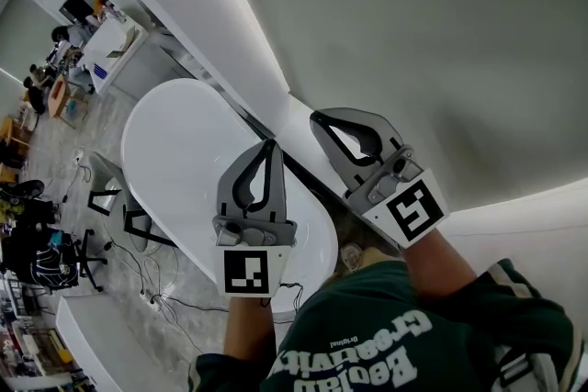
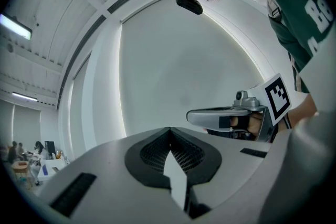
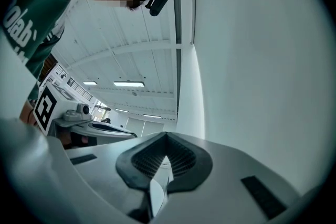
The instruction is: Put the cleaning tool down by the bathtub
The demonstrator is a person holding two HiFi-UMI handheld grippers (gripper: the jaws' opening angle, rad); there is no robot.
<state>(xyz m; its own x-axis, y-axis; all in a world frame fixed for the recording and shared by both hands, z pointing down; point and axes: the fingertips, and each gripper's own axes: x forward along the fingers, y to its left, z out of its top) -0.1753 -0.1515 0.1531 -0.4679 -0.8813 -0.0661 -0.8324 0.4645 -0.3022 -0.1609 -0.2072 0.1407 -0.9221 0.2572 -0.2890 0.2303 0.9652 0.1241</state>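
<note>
**Both jaws shut and empty, above the tub's near end**

Left gripper (image 1: pixel 270 144) and right gripper (image 1: pixel 319 117) are held side by side. Each has its jaws fully together with nothing between them. Left tips sit over the bathtub (image 1: pixel 175 142) rim at its near end. Right tips sit over the white ledge (image 1: pixel 220 32) between tub and wall (image 1: pixel 423 32), so it's tight on that side. The floor (image 1: pixel 119 275) along the tub's other long edge is open, with cables (image 1: pixel 165 298) and a dark stand (image 1: pixel 138 229) close to the rim. Cleaning tool: can't locate it in any view.
</note>
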